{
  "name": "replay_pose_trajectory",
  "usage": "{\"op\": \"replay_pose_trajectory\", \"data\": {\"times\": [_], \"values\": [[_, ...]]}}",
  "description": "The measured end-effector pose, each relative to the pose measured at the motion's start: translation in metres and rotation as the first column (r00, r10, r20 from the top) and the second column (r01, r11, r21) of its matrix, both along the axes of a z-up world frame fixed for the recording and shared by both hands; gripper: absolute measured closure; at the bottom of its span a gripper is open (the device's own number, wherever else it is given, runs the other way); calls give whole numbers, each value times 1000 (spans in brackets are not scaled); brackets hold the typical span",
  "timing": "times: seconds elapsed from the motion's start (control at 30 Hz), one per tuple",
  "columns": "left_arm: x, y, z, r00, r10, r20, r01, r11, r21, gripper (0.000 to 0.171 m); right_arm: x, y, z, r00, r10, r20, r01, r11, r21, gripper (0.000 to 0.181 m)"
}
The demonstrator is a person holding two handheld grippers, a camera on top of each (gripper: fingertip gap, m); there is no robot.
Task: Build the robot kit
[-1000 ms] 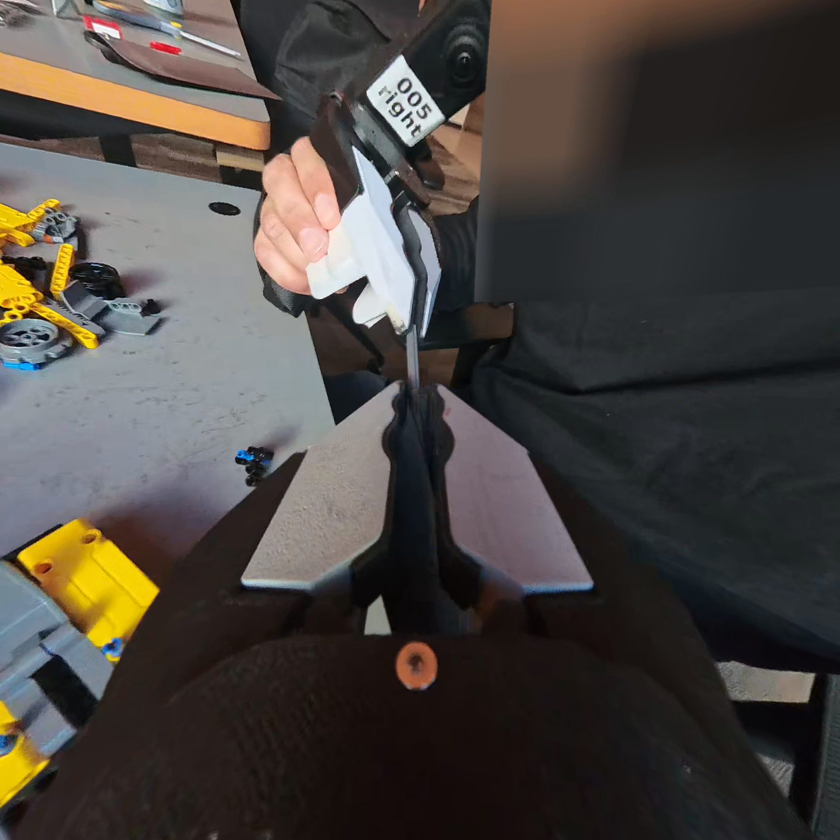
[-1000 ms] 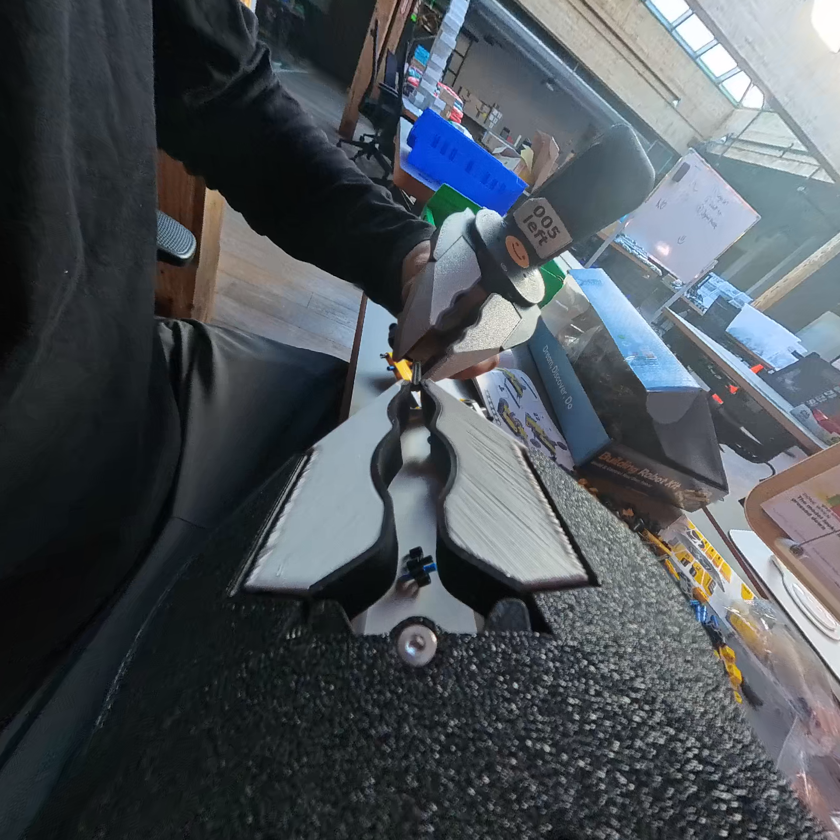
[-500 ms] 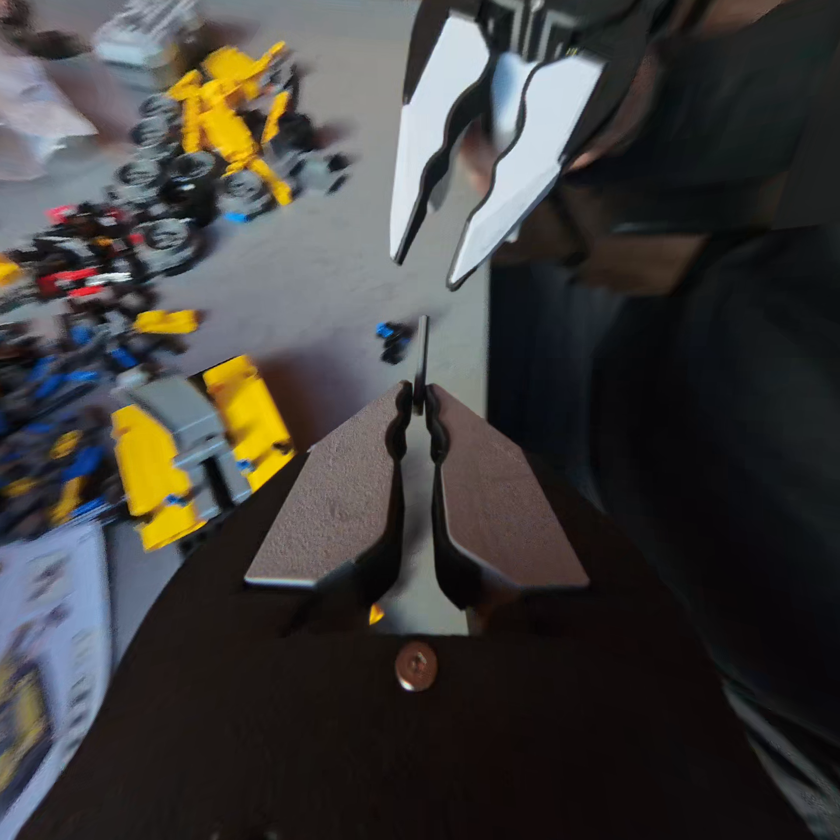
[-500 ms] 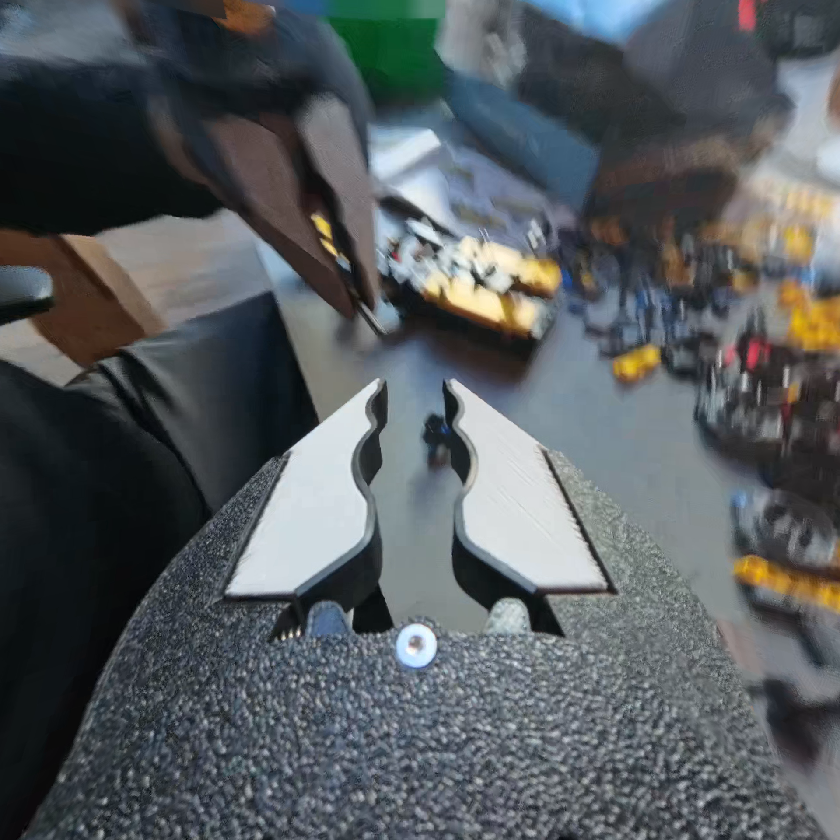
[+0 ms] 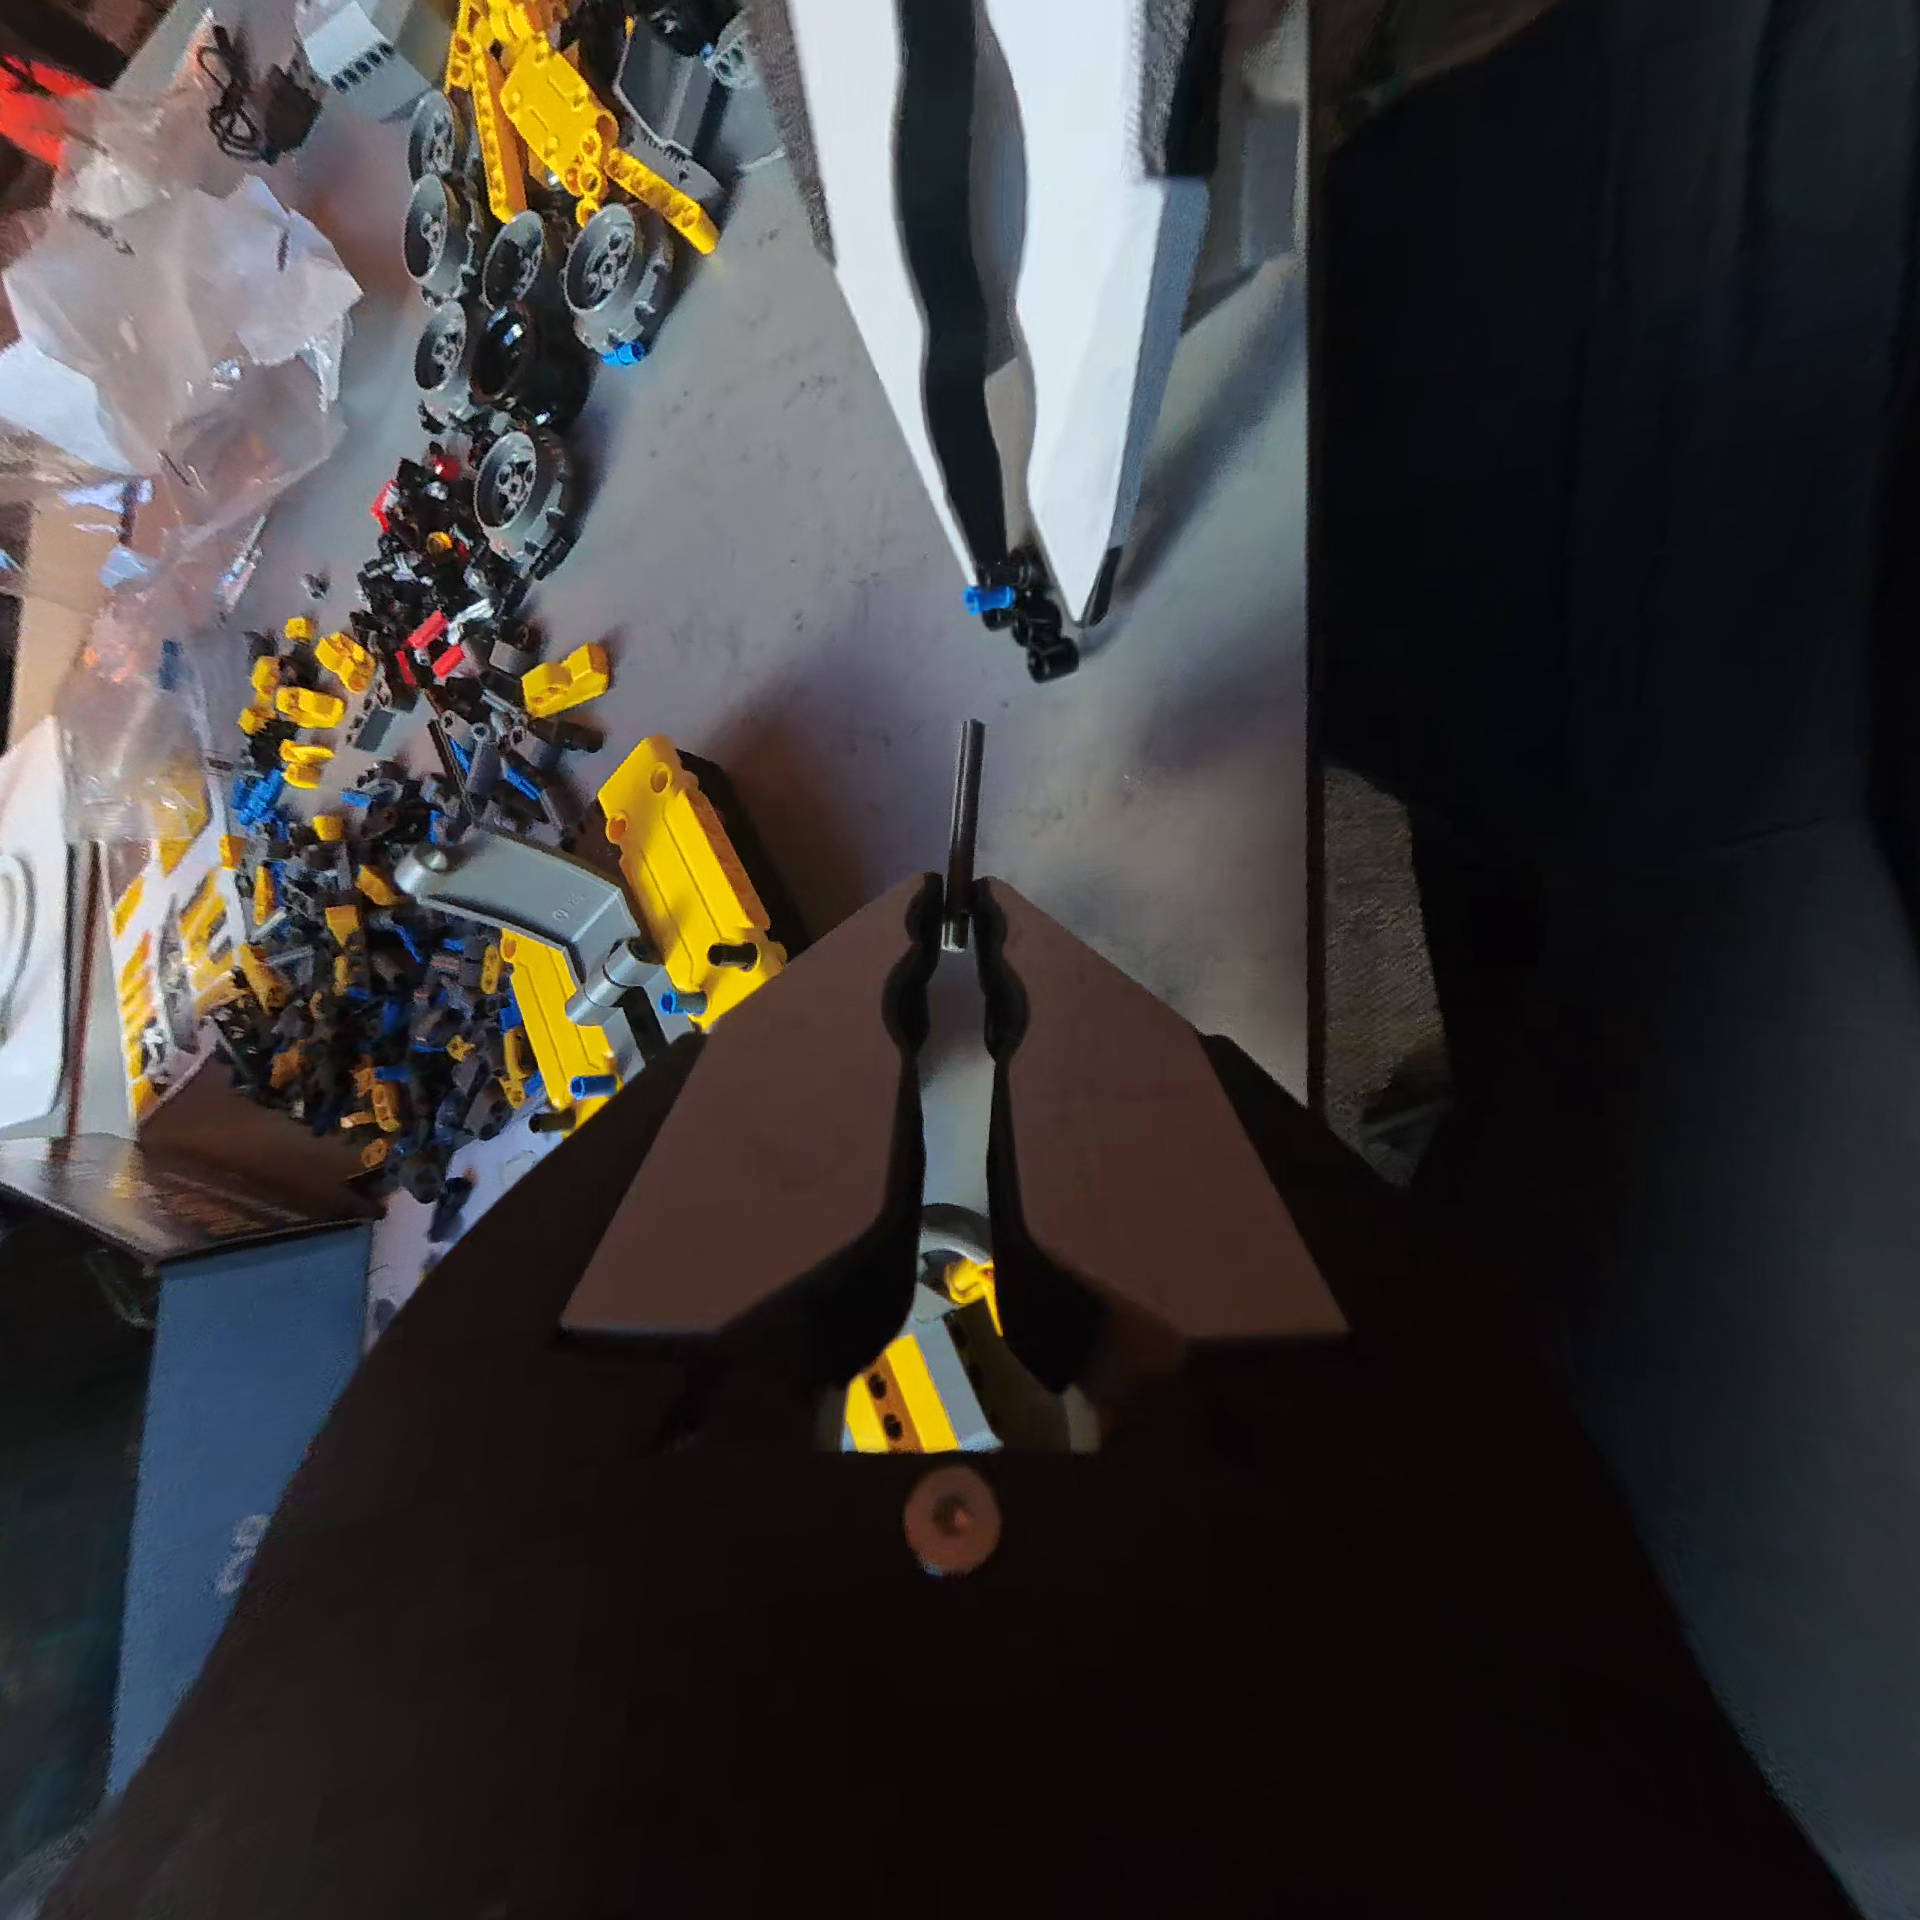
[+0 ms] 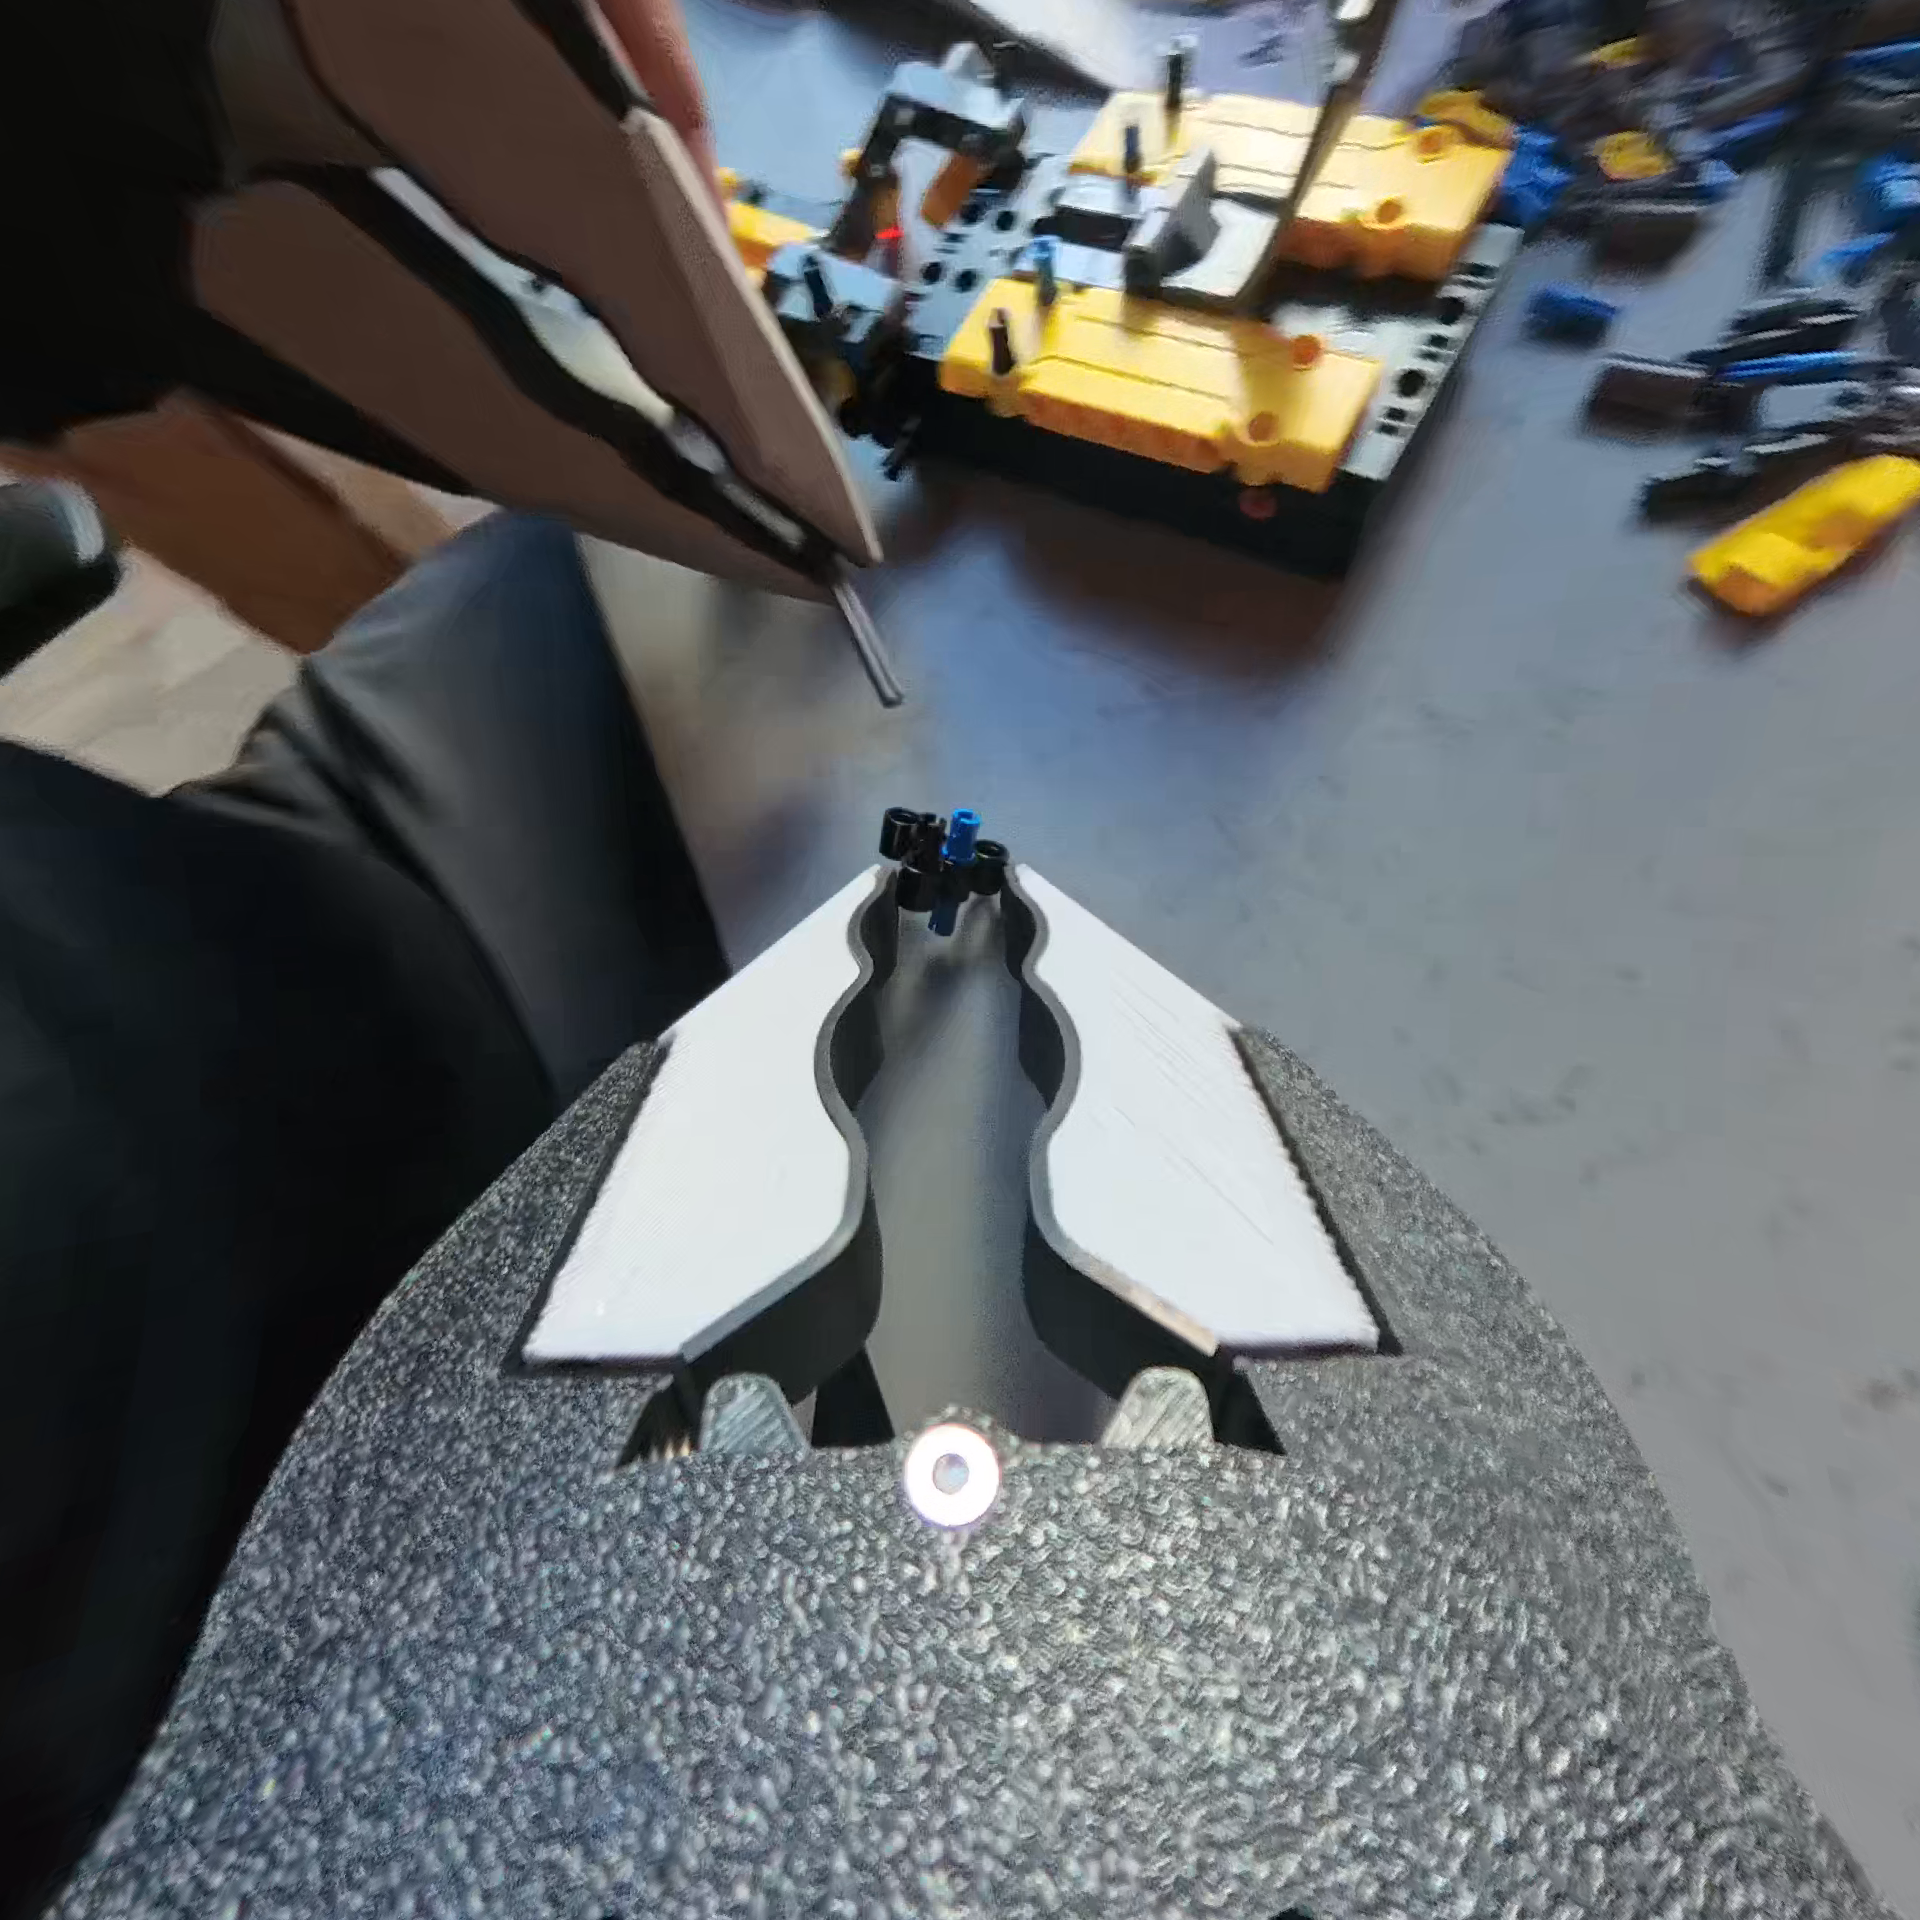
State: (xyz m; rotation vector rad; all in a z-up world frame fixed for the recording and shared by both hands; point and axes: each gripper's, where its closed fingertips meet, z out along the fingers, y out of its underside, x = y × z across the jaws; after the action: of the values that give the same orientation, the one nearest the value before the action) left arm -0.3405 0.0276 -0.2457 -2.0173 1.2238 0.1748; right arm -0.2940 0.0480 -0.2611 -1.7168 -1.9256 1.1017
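Note:
My left gripper (image 5: 954, 894) is shut on a thin dark axle rod (image 5: 964, 800) that sticks out forward past its tips, above the grey table (image 5: 1143, 790). My right gripper (image 6: 948, 878) is open, its white fingertips on either side of a small black and blue connector piece (image 6: 940, 854) lying on the table. In the left wrist view the right gripper (image 5: 1039, 597) comes down from the top onto that piece (image 5: 1023, 618). In the right wrist view the left gripper (image 6: 842, 561) shows at upper left with the rod (image 6: 868, 649) in its tips.
A yellow and grey built assembly (image 6: 1195, 343) stands beyond the piece; it also shows in the left wrist view (image 5: 665, 904). A pile of small loose parts (image 5: 395, 883), grey wheels (image 5: 520, 260), plastic bags (image 5: 177, 312) and a box (image 5: 208, 1403) lie left. The table edge (image 5: 1311, 727) and a person's dark clothing are right. The tips of one gripper are about 6 cm away from the tips of the other.
A second ago both grippers gripped the rod off the table edge. The right one let go, opened and moved down around the black and blue piece. The left swung over the table, keeping the rod.

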Motion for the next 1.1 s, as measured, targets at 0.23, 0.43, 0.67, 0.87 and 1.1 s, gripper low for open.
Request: {"op": "replay_pose_trajectory", "data": {"times": [0.23,0.43,0.67,0.87,1.1], "values": [[14,-2,-9,977,-178,-117,179,984,-2,170,5,3,1,964,225,139,-230,973,16,170],[19,0,-16,970,-206,-127,204,979,-32,169,4,-4,-1,946,292,142,-295,956,-2,170],[19,1,-11,967,-217,-137,213,976,-41,169,9,-7,0,923,312,226,-313,949,-31,170],[24,0,-7,963,-240,-120,237,971,-43,170,8,-2,0,913,297,280,-307,952,-7,170],[27,1,-10,957,-264,-117,259,964,-58,169,10,-3,0,900,306,312,-321,947,-3,170]]}}
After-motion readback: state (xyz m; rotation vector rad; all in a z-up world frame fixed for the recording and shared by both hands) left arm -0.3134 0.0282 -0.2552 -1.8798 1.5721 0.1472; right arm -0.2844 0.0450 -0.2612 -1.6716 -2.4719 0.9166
